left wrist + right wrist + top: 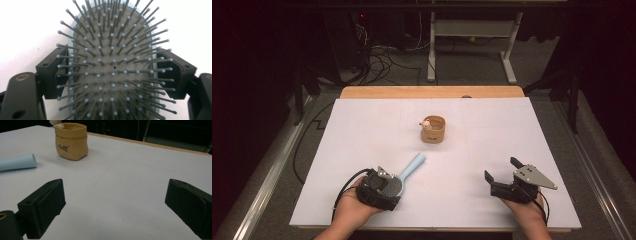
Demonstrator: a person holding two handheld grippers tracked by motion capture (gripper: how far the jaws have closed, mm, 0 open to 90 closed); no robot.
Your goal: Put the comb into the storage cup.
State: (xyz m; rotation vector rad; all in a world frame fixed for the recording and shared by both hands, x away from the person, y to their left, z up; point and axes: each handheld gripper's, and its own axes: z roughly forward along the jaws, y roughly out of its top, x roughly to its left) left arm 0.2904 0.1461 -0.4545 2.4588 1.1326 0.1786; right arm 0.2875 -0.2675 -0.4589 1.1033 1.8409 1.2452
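The left claw [388, 186] is clamped on the head of the pale blue hairbrush [112, 72], which lies on the counter [362, 130] with its handle aimed at the tan pouch [433, 129]. A sideways slip could be caused by the narrow rim. The right claw [502, 174] is held spread and empty, right of the brush.

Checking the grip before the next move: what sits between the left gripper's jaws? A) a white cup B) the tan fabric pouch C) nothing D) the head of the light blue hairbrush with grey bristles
D: in the left gripper view the black jaws flank and hold the light blue hairbrush head; the left gripper sits over it.
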